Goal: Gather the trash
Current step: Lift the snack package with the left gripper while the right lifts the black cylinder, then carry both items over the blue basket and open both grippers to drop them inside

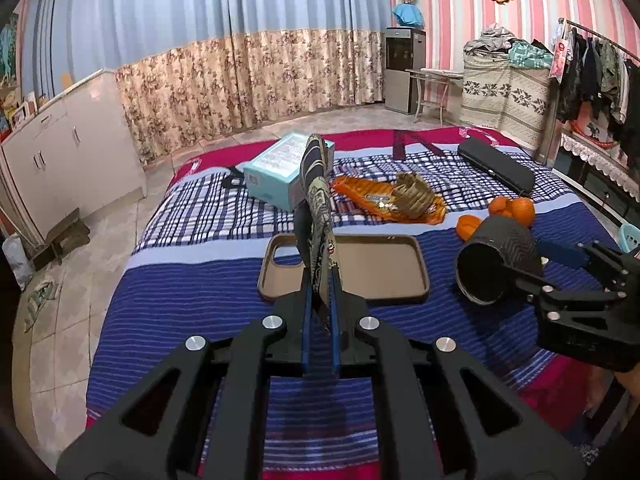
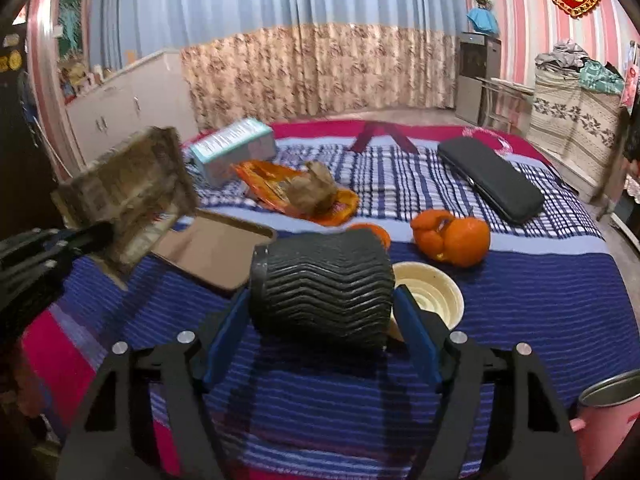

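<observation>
Pink bin point(image 2: 612, 404) cut off, btm-right

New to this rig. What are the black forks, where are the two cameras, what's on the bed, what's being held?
No robot: a person carries two handheld grippers, a fisheye camera on each looking along its fingers. In the left-wrist view, the left gripper is shut on a flat patterned brown wrapper. In the right-wrist view, the right gripper has a ribbed black paper cup between its fingers; contact is unclear. On the striped blue bedspread lie a shallow brown tray, orange peels, a pale blue box, an orange snack bag and a cream bowl.
</observation>
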Motion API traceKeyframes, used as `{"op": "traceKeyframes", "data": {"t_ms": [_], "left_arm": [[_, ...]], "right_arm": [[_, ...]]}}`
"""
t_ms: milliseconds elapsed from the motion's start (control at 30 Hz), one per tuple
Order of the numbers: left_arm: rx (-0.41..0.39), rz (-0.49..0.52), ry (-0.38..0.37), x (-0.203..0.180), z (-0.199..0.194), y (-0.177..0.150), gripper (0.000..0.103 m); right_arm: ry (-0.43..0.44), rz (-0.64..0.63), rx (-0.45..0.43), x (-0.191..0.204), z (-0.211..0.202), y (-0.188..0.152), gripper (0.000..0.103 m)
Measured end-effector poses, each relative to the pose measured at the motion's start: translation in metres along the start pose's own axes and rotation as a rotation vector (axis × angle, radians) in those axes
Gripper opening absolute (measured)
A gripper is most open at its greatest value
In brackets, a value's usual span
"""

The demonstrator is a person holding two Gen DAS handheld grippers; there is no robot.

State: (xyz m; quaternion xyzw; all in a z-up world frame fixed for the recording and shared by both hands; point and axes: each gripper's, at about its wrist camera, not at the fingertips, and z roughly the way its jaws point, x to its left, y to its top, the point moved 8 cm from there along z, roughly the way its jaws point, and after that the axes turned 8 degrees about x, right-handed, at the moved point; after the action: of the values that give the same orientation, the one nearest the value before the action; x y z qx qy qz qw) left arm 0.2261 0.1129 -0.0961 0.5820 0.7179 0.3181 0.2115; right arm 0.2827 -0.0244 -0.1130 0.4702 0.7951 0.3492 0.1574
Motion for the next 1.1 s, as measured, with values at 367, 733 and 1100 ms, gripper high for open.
{"op": "traceKeyframes", "data": {"t_ms": [367, 733, 1100], "left_arm": [[-0.078, 0.078, -0.042, -0.065, -0.028, 0.034, 0.006], [-0.134, 0.22, -0.205, -0.207, -0.051, 0.056, 0.006], [-0.172, 0.348, -0.349, -0.341, -0.08, 0.059, 0.006]], "right_arm": [[-0.158, 0.013, -0.191, -0.073, -0.098, 0.014, 0.071], [-0.449, 0.188, -0.231, -0.218, -0.179, -0.018, 0.071], [-0.591, 0.431, -0.197, -0.341, -0.22, -0.075, 0.072]]}}
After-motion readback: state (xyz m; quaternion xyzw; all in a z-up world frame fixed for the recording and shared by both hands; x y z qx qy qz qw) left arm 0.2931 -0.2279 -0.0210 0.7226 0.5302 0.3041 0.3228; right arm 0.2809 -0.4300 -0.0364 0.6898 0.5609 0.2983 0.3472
